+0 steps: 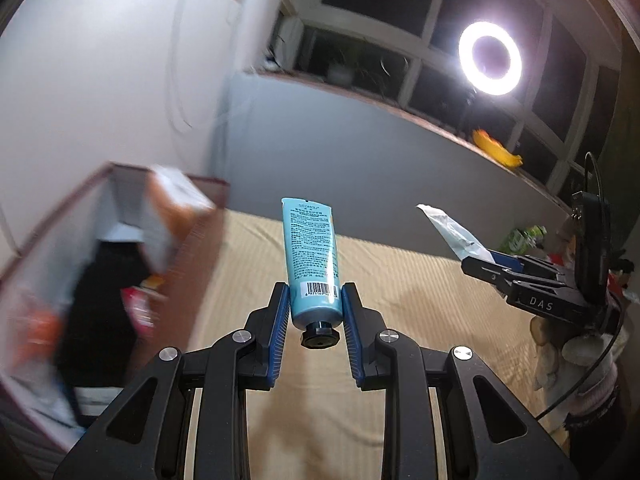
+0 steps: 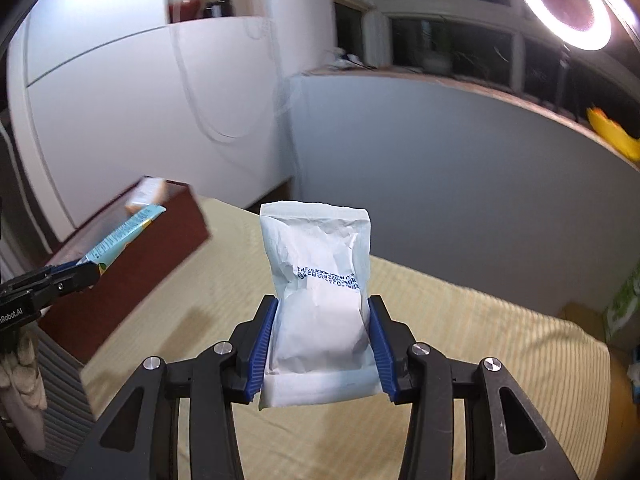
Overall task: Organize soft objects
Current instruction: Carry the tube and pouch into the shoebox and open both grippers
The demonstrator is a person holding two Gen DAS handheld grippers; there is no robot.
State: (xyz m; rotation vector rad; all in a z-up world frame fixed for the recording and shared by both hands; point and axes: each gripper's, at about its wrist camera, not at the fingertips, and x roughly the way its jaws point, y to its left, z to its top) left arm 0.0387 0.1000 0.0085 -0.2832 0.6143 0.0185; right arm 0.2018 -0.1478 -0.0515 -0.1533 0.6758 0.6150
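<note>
In the left wrist view the left gripper [image 1: 316, 312] sits at lower centre, its blue pads pinching a light blue tube [image 1: 310, 256] near the cap end. The black cap [image 1: 320, 334] points back toward the camera and the flat crimped end stands up toward the middle of the frame, with a barcode just above the pads. The tube is held in the air above a tan ribbed cloth [image 1: 400, 300] that fills the lower middle. At the left edge a dark red box [image 1: 196, 248] stands open, its contents blurred; a pale carton [image 1: 172, 216] leans out of its top. At the right edge the right gripper [image 1: 476, 266] reaches in, clamped on a white packet [image 1: 452, 232] that angles toward upper left.

In the right wrist view the right gripper [image 2: 322, 336] is at lower centre, its blue pads pressed against both sides of the crumpled white packet [image 2: 320, 300], which stands upright between them, blue print across its middle, held above the tan ribbed cloth [image 2: 480, 340]. At the left edge the left gripper [image 2: 90, 270] holds the light blue tube [image 2: 124, 236] slanting up to the right, in front of the dark red box [image 2: 160, 252].

A ring light [image 2: 566, 4] glows at upper right, and a yellow object [image 2: 612, 136] lies on the sill at the right edge
</note>
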